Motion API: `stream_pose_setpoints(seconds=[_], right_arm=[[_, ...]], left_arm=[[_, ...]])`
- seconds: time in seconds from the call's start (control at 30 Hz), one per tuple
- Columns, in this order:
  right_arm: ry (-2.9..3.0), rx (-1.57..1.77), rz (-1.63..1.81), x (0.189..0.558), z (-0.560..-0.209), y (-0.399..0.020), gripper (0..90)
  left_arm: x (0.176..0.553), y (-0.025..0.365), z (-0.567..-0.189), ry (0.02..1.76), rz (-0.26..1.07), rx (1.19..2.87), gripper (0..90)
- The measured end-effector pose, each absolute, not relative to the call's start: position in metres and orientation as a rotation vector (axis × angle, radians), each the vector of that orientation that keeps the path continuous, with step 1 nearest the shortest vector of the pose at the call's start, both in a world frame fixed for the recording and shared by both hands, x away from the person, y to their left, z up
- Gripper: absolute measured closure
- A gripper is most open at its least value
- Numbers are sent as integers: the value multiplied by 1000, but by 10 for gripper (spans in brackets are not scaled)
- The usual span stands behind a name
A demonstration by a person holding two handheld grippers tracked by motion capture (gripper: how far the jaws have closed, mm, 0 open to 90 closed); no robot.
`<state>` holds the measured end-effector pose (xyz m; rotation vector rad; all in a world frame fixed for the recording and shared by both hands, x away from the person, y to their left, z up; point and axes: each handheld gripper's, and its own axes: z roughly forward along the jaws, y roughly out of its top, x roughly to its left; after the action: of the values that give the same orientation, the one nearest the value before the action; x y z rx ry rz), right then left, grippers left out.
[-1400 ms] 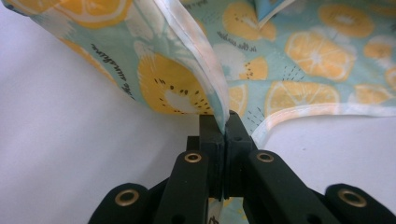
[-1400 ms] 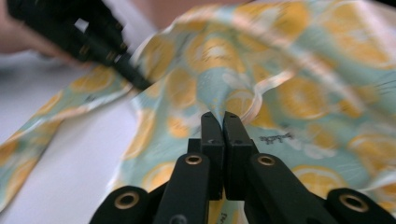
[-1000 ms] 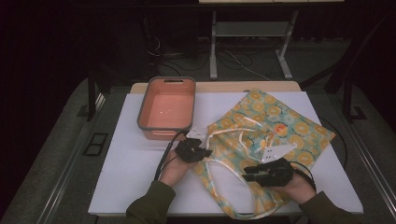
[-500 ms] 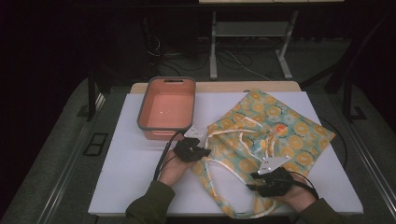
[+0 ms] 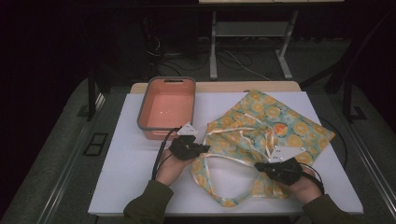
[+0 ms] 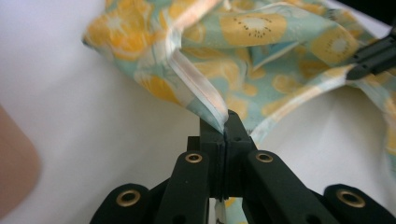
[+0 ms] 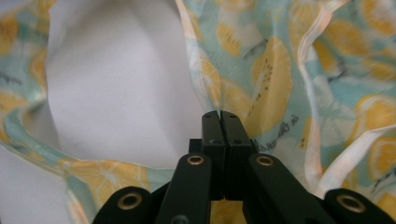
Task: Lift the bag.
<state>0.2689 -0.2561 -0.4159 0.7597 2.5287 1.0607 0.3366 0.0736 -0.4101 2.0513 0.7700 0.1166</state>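
**High view: both grippers clamped on the fruit-print cloth**

High view puts a salmon-coloured tub [image 5: 166, 108] at the back left of the white board [image 5: 130, 172], just beyond my left gripper [image 5: 201, 149]. Its near rim sits close to that gripper's grey plate, and a black cable loops from the gripper past the tub's near corner. I see nothing standing between either gripper and the cloth. Dark floor, a pale frame and loose cables lie behind the table, too dim for me to make out in detail.

My forearms are cut off at the bottom edge. On the cloth [image 5: 261, 133], the folds hide how its layers and its pale edging tape overlap, and I cannot tell whether it is a bag or a flat sheet. A blurred pink shape at the left edge of the left gripper view may be the tub, but I cannot say.

The cloth lies spread over the right half of the board, its near hem curling into an open loop between my hands. The left gripper [image 6: 225, 122] is pressed together on a taped edge at the loop's left end. The right gripper [image 7: 220, 115] has just been closing, and its jaws now meet on a fold of the cloth at the loop's right end.
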Motion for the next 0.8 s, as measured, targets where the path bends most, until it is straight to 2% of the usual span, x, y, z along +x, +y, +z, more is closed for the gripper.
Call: stream_pose_setpoints(seconds=[0.53,0.8], right_arm=[[2260,732,1228,283,-362,-273,897],[2114,641,1362,275,-314,-273,898]], left_arm=[[318,77,-347,641,200,1891,893],[310,88,-313,591,249,1794,893]])
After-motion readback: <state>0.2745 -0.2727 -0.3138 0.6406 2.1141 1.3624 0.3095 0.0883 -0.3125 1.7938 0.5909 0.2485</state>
